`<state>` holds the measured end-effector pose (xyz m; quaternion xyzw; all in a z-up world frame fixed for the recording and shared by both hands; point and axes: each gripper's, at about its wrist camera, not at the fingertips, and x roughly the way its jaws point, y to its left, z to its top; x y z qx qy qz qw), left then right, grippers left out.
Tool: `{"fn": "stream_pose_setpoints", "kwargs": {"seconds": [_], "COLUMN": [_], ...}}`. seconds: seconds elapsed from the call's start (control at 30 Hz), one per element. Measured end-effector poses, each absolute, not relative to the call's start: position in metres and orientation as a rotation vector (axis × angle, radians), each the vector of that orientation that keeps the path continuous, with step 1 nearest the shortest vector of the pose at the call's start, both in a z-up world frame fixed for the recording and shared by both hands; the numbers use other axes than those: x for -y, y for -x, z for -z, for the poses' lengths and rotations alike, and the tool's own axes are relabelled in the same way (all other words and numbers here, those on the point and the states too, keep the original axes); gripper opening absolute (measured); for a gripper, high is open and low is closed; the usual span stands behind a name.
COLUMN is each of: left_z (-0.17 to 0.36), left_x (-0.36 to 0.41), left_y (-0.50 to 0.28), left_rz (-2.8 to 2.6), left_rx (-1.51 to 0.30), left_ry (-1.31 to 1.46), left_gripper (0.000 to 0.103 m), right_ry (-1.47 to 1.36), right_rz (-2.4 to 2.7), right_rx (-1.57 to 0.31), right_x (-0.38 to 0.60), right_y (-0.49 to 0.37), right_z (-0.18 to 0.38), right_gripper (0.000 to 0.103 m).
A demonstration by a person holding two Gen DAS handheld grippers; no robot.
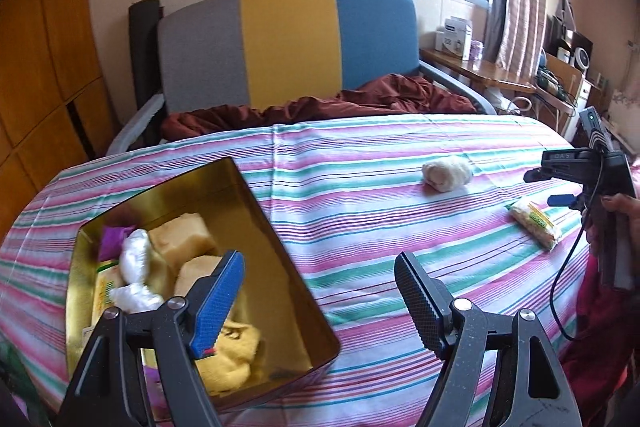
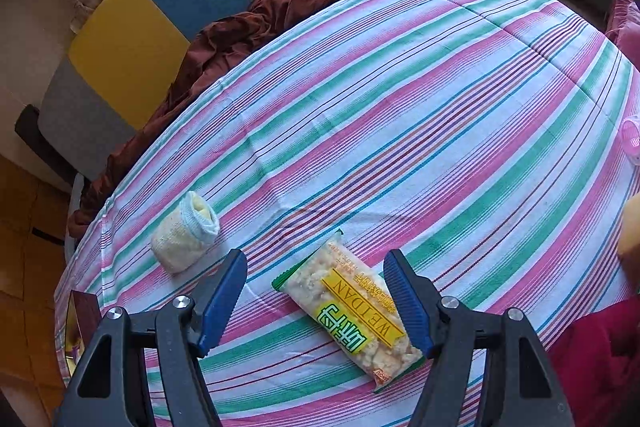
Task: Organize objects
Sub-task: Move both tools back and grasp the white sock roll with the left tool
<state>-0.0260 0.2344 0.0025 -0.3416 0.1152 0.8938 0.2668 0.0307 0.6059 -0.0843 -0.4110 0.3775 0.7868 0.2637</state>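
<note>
A gold tin box [image 1: 280, 255] sits at the left of the striped tablecloth, holding yellow sponges, white wrapped pieces, a purple wrapper and a yellow cloth. My left gripper [image 1: 320, 283] hangs open over the box's right wall, nothing between its fingers. A snack packet [image 2: 352, 311] [image 1: 534, 223] with green and yellow print lies near the table's right side. My right gripper [image 2: 316, 291] is open just above it, the packet lying between its fingers without touching the pads; the gripper [image 1: 560, 187] also appears in the left wrist view. A rolled cream sock [image 2: 186, 233] [image 1: 448, 173] lies left of the packet.
A grey, yellow and blue chair [image 1: 288, 43] with a maroon cloth [image 1: 320, 103] stands behind the table. A wooden side table [image 1: 480, 71] with boxes is at the back right. A pink item [image 2: 632, 139] sits at the table's right edge. A hand [image 1: 616, 203] holds the right gripper.
</note>
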Motion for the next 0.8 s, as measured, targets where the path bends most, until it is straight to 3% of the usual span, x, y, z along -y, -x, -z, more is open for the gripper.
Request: {"fn": "stream_pose_setpoints", "kwargs": {"seconds": [0.57, 0.8], "left_z": [0.014, 0.032], "left_x": [-0.366, -0.436], "left_y": [0.047, 0.082], "left_rz": [-2.193, -2.097], "left_rx": [-0.443, -0.46], "left_ry": [0.955, 1.02], "left_gripper": [0.078, 0.086], "right_ry": [0.963, 0.98], "right_rz": [-2.081, -2.106], "right_rx": [-1.225, -1.275], "right_x": [-0.629, -0.628], "right_y": [-0.058, -0.055], "right_z": [0.079, 0.081], "right_gripper": [0.072, 0.072]}}
